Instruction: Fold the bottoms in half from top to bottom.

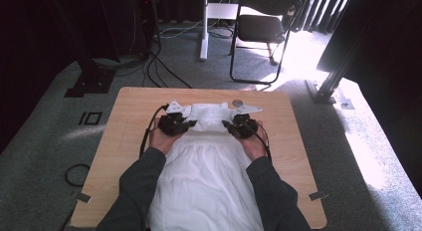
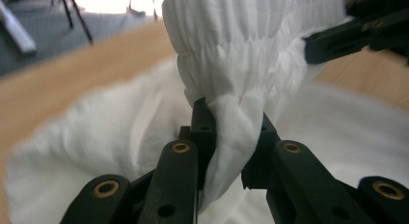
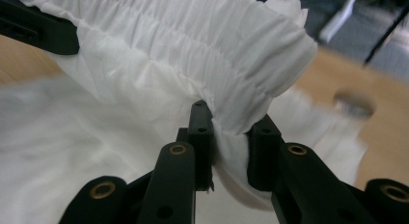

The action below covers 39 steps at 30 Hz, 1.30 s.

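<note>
Grey carpet surrounds the light wooden table. On it lies our white gathered cotton garment, running from the near edge up toward the far edge. Left gripper and right gripper each have fingers clamped on the elastic band near the far end. Grasp done; we judge lifting or folding is left.

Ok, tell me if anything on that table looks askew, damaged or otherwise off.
Nothing stands out. The white garment lies along the wooden table, no tear or stain showing. Its gathered end is bunched up because the left tongs and right tongs each pinch a fold of it. A small round object sits beyond.
</note>
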Available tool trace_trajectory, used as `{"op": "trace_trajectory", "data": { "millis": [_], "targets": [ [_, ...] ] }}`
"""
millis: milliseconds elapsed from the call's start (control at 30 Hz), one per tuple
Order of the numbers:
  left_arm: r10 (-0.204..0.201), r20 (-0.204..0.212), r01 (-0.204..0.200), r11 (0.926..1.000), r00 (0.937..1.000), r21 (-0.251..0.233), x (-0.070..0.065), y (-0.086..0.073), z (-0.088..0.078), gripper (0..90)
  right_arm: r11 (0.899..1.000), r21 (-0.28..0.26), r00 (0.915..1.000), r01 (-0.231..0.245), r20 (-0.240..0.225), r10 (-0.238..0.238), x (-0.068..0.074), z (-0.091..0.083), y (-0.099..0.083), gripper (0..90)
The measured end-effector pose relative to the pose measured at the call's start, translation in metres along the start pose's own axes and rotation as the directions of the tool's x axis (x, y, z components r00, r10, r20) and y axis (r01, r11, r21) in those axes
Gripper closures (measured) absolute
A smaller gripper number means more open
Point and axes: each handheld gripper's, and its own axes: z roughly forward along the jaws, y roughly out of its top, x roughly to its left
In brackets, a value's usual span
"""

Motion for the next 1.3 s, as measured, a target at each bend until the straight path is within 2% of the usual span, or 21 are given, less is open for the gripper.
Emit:
{"op": "trace_trajectory", "data": {
  "millis": [33,100,133,200,267,300,400,500,533,567,667,700,733,800,833,900,967,1033,1133,1267,1300],
  "targets": [
    [0.010,0.006,-0.010,0.9997,0.9999,-0.020,-0.004,0.006,-0.008,79.8,0.999,-0.046,0.9999,0.016,-0.004,-0.016,0.003,-0.016,0.011,76.2],
    [0.041,0.051,-0.037,0.9967,0.9979,-0.072,-0.017,0.018,-0.031,79.8,0.993,-0.105,0.9986,0.052,-0.005,-0.052,0.008,-0.041,0.024,76.2],
    [0.054,0.068,-0.049,0.9954,0.9962,-0.082,-0.023,0.020,-0.038,79.7,0.990,-0.125,0.9976,0.067,-0.006,-0.069,0.011,-0.053,0.029,76.2],
    [0.078,0.085,-0.071,0.9940,0.9933,-0.084,-0.034,0.018,-0.049,79.6,0.986,-0.143,0.9961,0.082,-0.021,-0.086,0.016,-0.069,0.031,76.2],
    [0.101,0.099,-0.094,0.9930,0.9899,-0.071,-0.046,0.008,-0.056,79.4,0.984,-0.144,0.9933,0.101,-0.041,-0.108,0.023,-0.082,0.025,76.2],
    [0.118,0.100,-0.112,0.9920,0.9880,-0.057,-0.051,0.000,-0.058,79.3,0.984,-0.134,0.9912,0.116,-0.049,-0.123,0.028,-0.085,0.019,76.2],
    [0.105,0.138,-0.104,0.9945,0.9849,-0.014,-0.063,-0.032,-0.056,79.0,0.985,-0.091,0.9847,0.149,-0.077,-0.156,0.042,-0.089,-0.010,76.1],
    [0.070,0.175,-0.083,0.9943,0.9821,0.067,-0.076,-0.072,-0.045,78.6,0.988,-0.028,0.9820,0.150,-0.112,-0.152,0.053,-0.084,-0.046,76.2],
    [0.067,0.182,-0.088,0.9900,0.9810,0.110,-0.081,-0.088,-0.038,78.3,0.988,0.000,0.9809,0.155,-0.119,-0.154,0.057,-0.080,-0.059,76.2],
    [0.056,0.189,-0.082,0.9879,0.9803,0.132,-0.084,-0.098,-0.034,78.2,0.987,0.041,0.9792,0.157,-0.137,-0.150,0.061,-0.075,-0.076,76.2],
    [-0.033,0.219,-0.019,0.9728,0.9751,0.231,-0.091,-0.138,-0.014,78.1,0.980,0.132,0.9762,0.151,-0.176,-0.126,0.068,-0.062,-0.113,76.0],
    [-0.037,0.216,-0.020,0.9668,0.9758,0.255,-0.093,-0.147,-0.009,77.9,0.978,0.155,0.9761,0.142,-0.186,-0.113,0.069,-0.059,-0.122,76.0],
    [-0.046,0.215,-0.012,0.9641,0.9756,0.265,-0.094,-0.154,-0.006,77.8,0.975,0.177,0.9760,0.137,-0.192,-0.102,0.070,-0.055,-0.131,75.8],
    [-0.036,0.201,-0.020,0.9627,0.9789,0.270,-0.094,-0.161,-0.002,78.0,0.966,0.220,0.9771,0.137,-0.191,-0.095,0.073,-0.048,-0.142,75.4],
    [-0.038,0.203,-0.017,0.9652,0.9784,0.261,-0.092,-0.161,0.000,78.4,0.965,0.230,0.9777,0.128,-0.193,-0.084,0.073,-0.045,-0.147,75.3],
    [-0.020,0.196,-0.035,0.9618,0.9805,0.272,-0.089,-0.159,0.001,78.7,0.968,0.228,0.9784,0.105,-0.198,-0.059,0.071,-0.040,-0.149,75.4],
    [0.038,0.165,-0.085,0.9532,0.9855,0.290,-0.084,-0.153,0.004,78.8,0.969,0.236,0.9782,0.072,-0.206,-0.023,0.068,-0.036,-0.147,75.4],
    [0.050,0.144,-0.092,0.9482,0.9883,0.304,-0.076,-0.149,0.008,78.8,0.969,0.240,0.9810,0.063,-0.193,-0.016,0.070,-0.030,-0.143,75.4],
    [0.043,0.117,-0.079,0.9424,0.9922,0.325,-0.055,-0.140,0.017,78.7,0.969,0.238,0.9862,0.060,-0.164,-0.020,0.072,-0.020,-0.136,75.4],
    [0.073,0.051,-0.086,0.9310,0.9960,0.355,-0.035,-0.127,0.029,78.4,0.973,0.226,0.9893,0.036,-0.146,-0.003,0.067,-0.001,-0.126,75.4],
    [0.070,0.037,-0.078,0.9301,0.9969,0.359,-0.030,-0.124,0.033,78.3,0.974,0.225,0.9905,0.031,-0.138,0.000,0.065,0.006,-0.122,75.5]
  ]
}}
